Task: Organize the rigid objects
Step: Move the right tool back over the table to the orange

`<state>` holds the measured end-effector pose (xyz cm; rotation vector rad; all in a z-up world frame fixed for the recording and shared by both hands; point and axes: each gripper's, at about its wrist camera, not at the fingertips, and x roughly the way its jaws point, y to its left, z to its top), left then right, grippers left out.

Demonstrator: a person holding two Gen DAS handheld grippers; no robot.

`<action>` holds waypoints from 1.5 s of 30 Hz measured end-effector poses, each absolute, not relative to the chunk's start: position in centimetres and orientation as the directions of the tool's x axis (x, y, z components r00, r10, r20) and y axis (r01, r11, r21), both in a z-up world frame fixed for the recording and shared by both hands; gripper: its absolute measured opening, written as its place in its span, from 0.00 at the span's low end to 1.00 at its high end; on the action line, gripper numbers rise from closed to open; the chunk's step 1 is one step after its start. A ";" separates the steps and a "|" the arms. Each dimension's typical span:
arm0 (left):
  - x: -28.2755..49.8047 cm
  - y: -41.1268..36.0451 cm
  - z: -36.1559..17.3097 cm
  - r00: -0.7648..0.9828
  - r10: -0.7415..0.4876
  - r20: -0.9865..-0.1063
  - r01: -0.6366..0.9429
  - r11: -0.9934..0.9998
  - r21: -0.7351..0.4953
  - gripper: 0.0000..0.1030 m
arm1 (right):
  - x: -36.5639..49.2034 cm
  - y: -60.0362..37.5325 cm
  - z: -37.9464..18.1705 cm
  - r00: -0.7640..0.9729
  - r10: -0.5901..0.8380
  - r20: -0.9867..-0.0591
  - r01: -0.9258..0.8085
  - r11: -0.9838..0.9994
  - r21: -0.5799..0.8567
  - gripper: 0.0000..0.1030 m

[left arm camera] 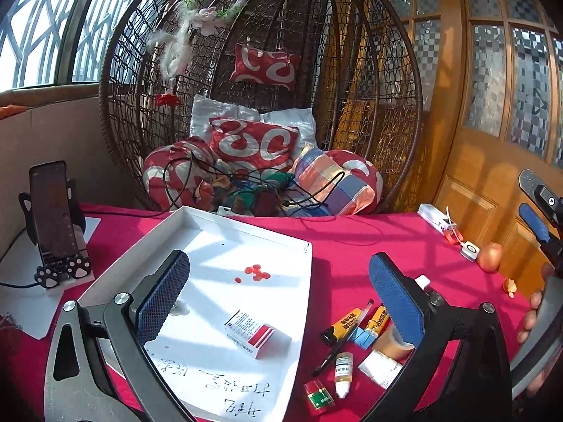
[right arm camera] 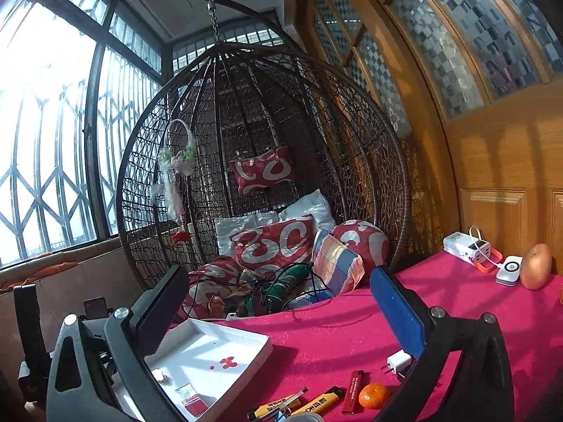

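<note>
both grippers, left gripper (left arm camera: 278, 295) and right gripper (right arm camera: 278, 309), hover with fingers wide and empty, probably since just the red-and-white box (left arm camera: 254, 334) sits in the white tray (left arm camera: 246, 225) while the lighters (left arm camera: 343, 325) and bottles (left arm camera: 343, 372) wait right of it on the tabletop (left arm camera: 352, 239).

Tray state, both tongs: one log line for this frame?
left tongs: open, empty, over tray | right tongs: open, empty | in tray: red-white box | lighters, dropper bottle on cloth
</note>
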<state>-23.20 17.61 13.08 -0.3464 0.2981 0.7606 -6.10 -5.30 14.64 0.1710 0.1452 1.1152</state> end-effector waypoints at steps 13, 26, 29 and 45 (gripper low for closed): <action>-23.3 17.2 12.0 0.735 0.547 -0.401 -0.658 0.718 -0.227 1.00 | -3.9 -7.2 13.0 0.486 0.870 -0.083 -0.838 0.491 0.237 1.00; -17.2 13.9 7.2 0.757 0.267 -0.596 -0.449 0.876 -0.177 1.00 | 0.0 -10.1 10.0 0.564 0.804 -0.189 -0.747 0.594 0.299 1.00; -14.7 11.9 5.6 0.744 0.178 -0.644 -0.356 0.921 -0.156 1.00 | 0.8 -10.6 9.2 0.564 0.796 -0.221 -0.730 0.605 0.319 1.00; -8.1 9.3 0.1 0.611 0.144 -0.779 -0.249 0.968 -0.017 0.63 | 2.8 -4.6 3.0 0.287 0.765 -0.576 -0.875 0.454 0.168 0.97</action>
